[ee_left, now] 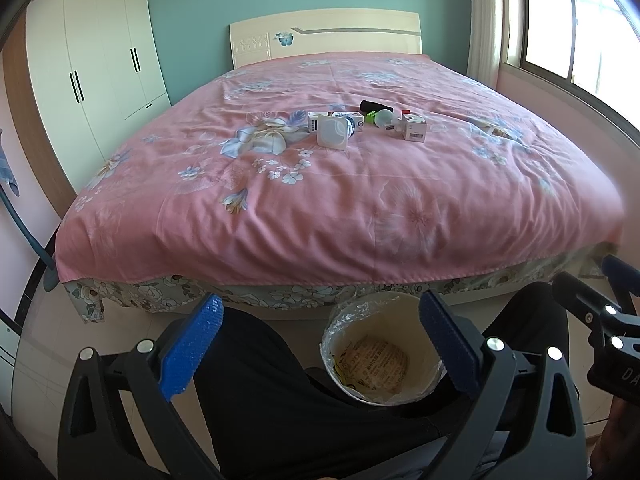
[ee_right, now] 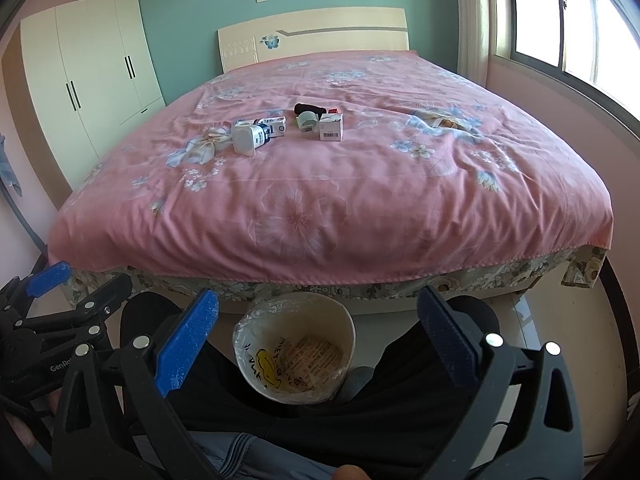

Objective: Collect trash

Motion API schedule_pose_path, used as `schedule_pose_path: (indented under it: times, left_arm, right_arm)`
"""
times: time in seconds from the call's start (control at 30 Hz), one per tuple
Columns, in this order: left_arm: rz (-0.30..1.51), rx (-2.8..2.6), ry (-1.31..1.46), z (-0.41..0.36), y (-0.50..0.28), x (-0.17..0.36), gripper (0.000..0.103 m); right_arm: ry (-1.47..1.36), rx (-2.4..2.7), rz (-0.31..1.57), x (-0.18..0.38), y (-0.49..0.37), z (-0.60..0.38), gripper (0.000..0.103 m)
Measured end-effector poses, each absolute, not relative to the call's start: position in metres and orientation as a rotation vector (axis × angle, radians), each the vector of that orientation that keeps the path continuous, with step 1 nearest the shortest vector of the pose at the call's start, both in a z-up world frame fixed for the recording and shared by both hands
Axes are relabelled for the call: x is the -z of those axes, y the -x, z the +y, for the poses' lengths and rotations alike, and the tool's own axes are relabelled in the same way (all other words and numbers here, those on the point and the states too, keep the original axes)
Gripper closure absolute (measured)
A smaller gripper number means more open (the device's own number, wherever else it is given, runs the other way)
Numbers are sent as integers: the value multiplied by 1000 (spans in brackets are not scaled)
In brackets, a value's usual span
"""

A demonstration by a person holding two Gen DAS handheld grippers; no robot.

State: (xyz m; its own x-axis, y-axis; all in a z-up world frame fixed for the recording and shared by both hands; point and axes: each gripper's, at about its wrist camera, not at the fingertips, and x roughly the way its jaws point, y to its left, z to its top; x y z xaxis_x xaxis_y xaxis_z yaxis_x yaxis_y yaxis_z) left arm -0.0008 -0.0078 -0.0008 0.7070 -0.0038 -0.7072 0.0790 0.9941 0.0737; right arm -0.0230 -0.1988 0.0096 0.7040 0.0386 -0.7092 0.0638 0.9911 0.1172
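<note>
A pile of trash lies mid-bed: a white square container [ee_left: 332,136] [ee_right: 246,140], small printed boxes [ee_left: 320,120] [ee_right: 277,124], a black cylinder [ee_left: 375,106] [ee_right: 310,109], a light bulb [ee_left: 385,118] and a barcode box [ee_left: 414,128] [ee_right: 331,127]. A lined waste bin [ee_left: 384,318] [ee_right: 304,314] stands on the floor at the bed's foot, with printed paper at its bottom. My left gripper [ee_left: 320,348] hangs open and empty over the bin. My right gripper [ee_right: 316,340] is also open and empty above it. Both are far from the trash.
The bed [ee_left: 360,208] has a pink floral sheet and fills the room's middle. The person's legs in black trousers [ee_left: 260,392] flank the bin. A white wardrobe [ee_left: 92,76] stands at the left, and a window [ee_left: 572,28] at the right.
</note>
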Motion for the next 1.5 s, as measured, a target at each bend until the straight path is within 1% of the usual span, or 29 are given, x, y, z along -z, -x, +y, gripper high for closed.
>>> schedule_pose_path:
  times: [0.9,1.07,1.37,1.5]
  left_arm:
    - [793,48,-93,-9,0,2,3]
    - [803,55,-70,-5,-4,13,3]
    - [823,82,-20,14,-53,28,3]
    - [800,77,-16,21,-75,28,3]
  right_arm:
    - [-135,10,792,-13,20,-199,6]
    - [-117,-1,780,-6,18,-194,6]
    - [-82,-65,727,-6,-7,-211,6]
    - [-54,-80,723,-7,-28,-223,6]
